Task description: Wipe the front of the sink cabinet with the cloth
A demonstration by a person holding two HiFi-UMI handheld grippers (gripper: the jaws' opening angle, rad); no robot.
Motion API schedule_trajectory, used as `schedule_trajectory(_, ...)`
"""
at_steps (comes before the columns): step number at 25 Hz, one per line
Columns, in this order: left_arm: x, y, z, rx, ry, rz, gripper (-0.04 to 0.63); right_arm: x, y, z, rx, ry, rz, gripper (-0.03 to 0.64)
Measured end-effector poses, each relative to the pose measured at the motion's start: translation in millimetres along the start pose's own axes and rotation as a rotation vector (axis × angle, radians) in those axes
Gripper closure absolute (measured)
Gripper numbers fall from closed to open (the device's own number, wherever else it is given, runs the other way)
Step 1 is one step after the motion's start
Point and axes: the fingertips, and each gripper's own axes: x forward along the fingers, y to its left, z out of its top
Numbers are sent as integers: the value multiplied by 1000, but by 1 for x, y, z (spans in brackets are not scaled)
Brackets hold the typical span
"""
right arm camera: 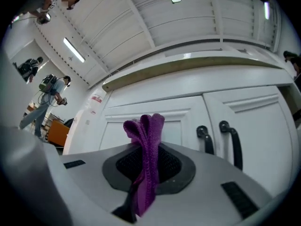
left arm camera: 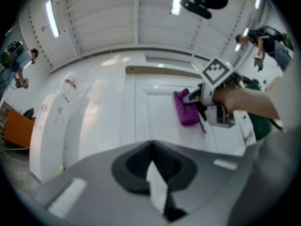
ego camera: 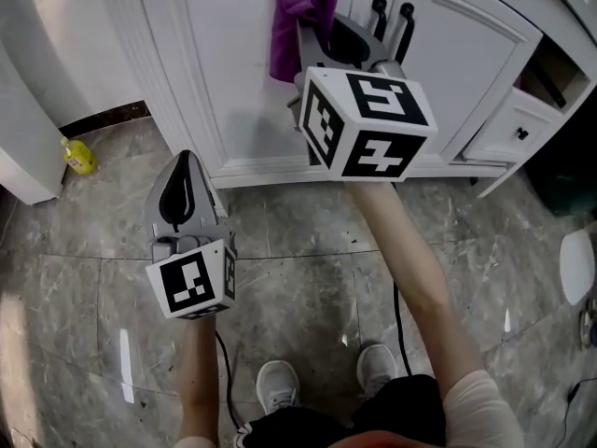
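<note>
Two hand-held grippers are counted: the left gripper (ego camera: pixel 187 163) and the right gripper (right arm camera: pixel 146 171). One cube is carried by each, so two marker cubes (ego camera: pixel 194 283) (ego camera: pixel 366 121) are counted in all. One purple cloth (ego camera: pixel 297 17) is seen. Two white cabinet doors (ego camera: pixel 224 73) (ego camera: pixel 466 54) are shown side by side, and two black handles (ego camera: pixel 377 12) (ego camera: pixel 405 17) are fitted where they meet. One drawer (ego camera: pixel 504 138) is found further right, with one black knob (ego camera: pixel 522 133) on it. One yellow bottle (ego camera: pixel 80 157) is counted on the floor at the left. Two shoes (ego camera: pixel 277 385) (ego camera: pixel 378 367) are seen at the bottom of the head view.
</note>
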Motion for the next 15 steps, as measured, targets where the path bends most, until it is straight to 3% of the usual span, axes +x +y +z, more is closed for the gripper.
schedule_trajectory(5,1,-12,1,-10,-4,-16,591,-16,-35,1,-59,-16,-122,565)
schedule_trajectory(15,-4,-5,-5,-6,18,-7,591,-27,-47,5,-70,-29,-205,566)
